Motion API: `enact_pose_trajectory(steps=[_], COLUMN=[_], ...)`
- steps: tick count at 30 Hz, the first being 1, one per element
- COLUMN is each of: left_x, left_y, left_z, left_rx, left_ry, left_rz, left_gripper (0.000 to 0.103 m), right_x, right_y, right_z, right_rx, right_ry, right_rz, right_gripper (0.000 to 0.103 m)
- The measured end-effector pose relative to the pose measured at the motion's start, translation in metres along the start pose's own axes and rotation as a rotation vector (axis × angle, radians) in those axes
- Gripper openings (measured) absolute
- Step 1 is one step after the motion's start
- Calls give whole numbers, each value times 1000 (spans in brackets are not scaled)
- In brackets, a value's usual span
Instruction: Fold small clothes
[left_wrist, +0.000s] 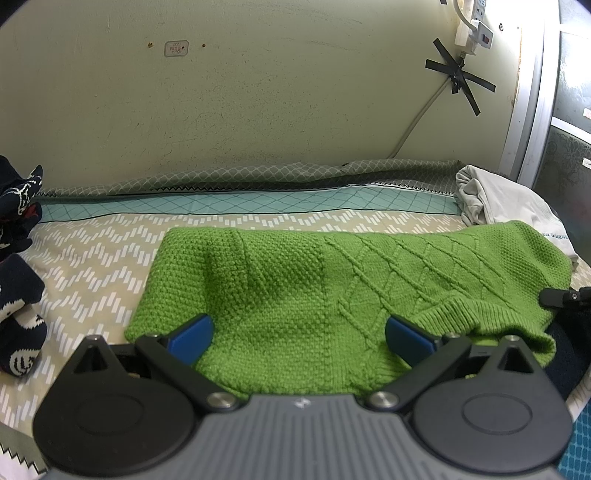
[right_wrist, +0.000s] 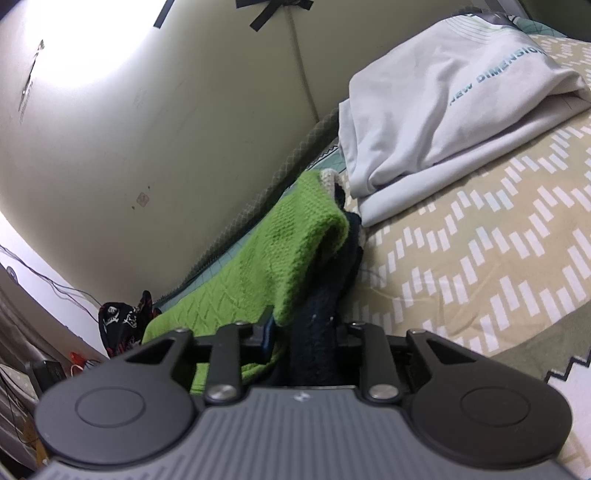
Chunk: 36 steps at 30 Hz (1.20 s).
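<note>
A green knitted sweater (left_wrist: 295, 280) lies spread across the patterned bedsheet (left_wrist: 92, 258). My left gripper (left_wrist: 298, 325) hovers over its near hem. The jaws stand wide open, the blue pads (left_wrist: 192, 334) resting on the knit without pinching it. In the right wrist view the sweater (right_wrist: 280, 258) runs away along the wall. My right gripper (right_wrist: 303, 326) is nearly closed on the sweater's right edge, together with a dark navy layer (right_wrist: 314, 332) bunched between its fingers. The right gripper's fingertip (left_wrist: 561, 297) shows at the sweater's right edge in the left wrist view.
A folded white shirt (right_wrist: 443, 110) with printed letters lies at the far right by the wall. Dark patterned clothes (left_wrist: 18, 266) are piled at the left edge of the bed. The wall (left_wrist: 258, 92) runs close behind, with a taped cable (left_wrist: 458, 74).
</note>
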<state>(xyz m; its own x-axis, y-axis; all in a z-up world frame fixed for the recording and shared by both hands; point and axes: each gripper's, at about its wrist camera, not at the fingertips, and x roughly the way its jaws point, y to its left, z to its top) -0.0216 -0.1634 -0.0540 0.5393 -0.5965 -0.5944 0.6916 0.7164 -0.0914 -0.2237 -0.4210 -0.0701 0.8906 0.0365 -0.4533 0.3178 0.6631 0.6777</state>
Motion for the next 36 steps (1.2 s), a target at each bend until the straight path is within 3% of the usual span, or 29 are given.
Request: enact_pose_trajectory(steps=[7,10,12,15,22,26,28,32,33,35,36], left_x=[-3,-9,-16,-35,-84,-102,-104,-95,-92,-83,-79], left_y=[3,11,19,47,127,153,160,164,161,153,150], left_z=[1,2,5,11,8,-3,-6,-7,-6,-5,-5], left_rx=[-19,-40,-63,-169,-422,-489,-507,-513,-507,-491,-482], left_ry=[-9,-27,-44,-123,-325,-395,-394,-340,-324,-292,-278], left_rz=[-21,-52,-78,-146,-175,-164,-159,-174,-170,-165,-159], left_gripper=[103,101,94,94,95,95,97,98,100,103,103], right_x=[-1,-7,-11,-7,34,75,105,178,179,171,165], right_y=[11,34,61,95,180,233,256,266,265,270,270], right_z=[4,11,15,20,11,-12,-32,-88,-98,-105,-103], right_rx=[-27,-80,-165,-253,-472,-617,-702,-828,-872,-924,-915], right_ry=[-3,-15,-23,-10,81,163,229,425,386,383,383], right_rz=[6,59,78,101,148,177,148,87,111,160,194], right_gripper=[18,18,17,18,18,18,19,28,44,64,63])
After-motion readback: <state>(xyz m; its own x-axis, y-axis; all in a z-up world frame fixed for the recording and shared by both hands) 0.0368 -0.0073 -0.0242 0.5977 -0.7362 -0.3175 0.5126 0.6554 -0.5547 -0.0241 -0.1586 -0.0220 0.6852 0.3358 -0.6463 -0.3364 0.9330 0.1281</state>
